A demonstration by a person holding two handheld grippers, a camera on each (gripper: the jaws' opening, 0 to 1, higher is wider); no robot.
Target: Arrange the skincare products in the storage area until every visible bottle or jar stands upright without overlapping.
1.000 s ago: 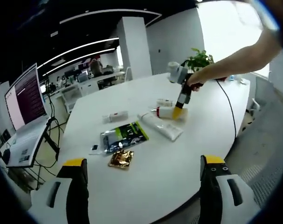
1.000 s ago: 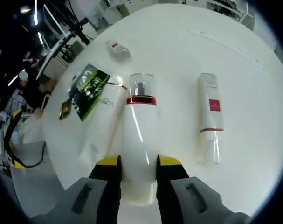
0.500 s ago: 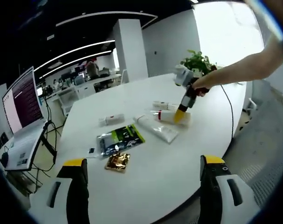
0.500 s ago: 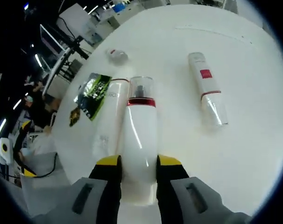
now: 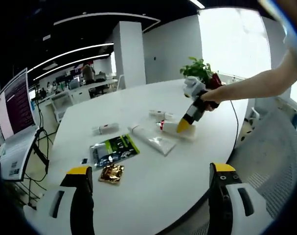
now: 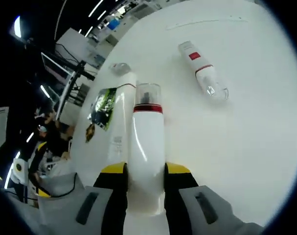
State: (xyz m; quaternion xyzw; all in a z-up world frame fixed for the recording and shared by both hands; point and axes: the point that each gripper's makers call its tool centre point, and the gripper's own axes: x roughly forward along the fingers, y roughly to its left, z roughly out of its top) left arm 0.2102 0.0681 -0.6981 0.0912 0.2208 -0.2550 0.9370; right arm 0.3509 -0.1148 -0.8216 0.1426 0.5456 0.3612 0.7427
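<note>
At the bottom of the right gripper view, the right gripper [image 6: 145, 182] is clamped on the base of a white bottle [image 6: 147, 156] with a red band and clear cap, apparently to tip it upright. Just beside it, left of centre, a white tube [image 6: 120, 125] lies flat on the table [image 6: 246, 147]. Further off, upper right, another bottle [image 6: 202, 77] lies on its side. In the left gripper view, the left gripper [image 5: 150, 203] hangs wide and empty at the bottom edge, likely waiting its turn.

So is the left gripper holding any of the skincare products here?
No, the left gripper is open with nothing between its jaws, held back from the white table.
</note>
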